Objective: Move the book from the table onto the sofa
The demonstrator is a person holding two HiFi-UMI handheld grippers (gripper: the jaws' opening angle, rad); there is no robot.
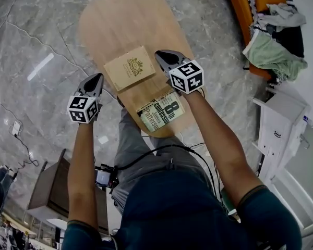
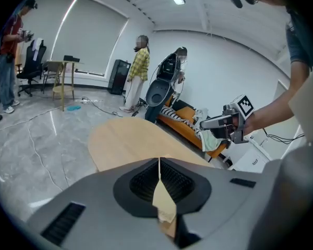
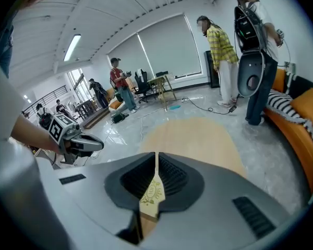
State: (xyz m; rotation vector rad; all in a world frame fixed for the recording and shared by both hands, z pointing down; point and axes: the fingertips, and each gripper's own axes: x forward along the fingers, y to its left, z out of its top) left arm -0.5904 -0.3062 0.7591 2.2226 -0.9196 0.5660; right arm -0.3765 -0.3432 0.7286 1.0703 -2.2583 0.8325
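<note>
Your head view took in what the gripper views could not. The tan book [image 1: 129,67] lay flat on the oval wooden table [image 1: 120,20], between your left gripper [image 1: 96,78] and right gripper [image 1: 161,55]. A second book [image 1: 160,111] sat at the table's near edge.

Both claws were closed, jaws together with nothing held. Each gripper view showed only a sliver of tan cover through the slit between its jaws.

Those views gave you the room instead: people [image 3: 221,56] standing by the orange sofa [image 3: 297,124], drawn window blinds [image 3: 167,46] and a grey marble floor [image 1: 31,46]. From above, clothes [image 1: 275,51] were heaped on the sofa.

The tan book bore a gold emblem on its cover and lay askew to the table's length.
</note>
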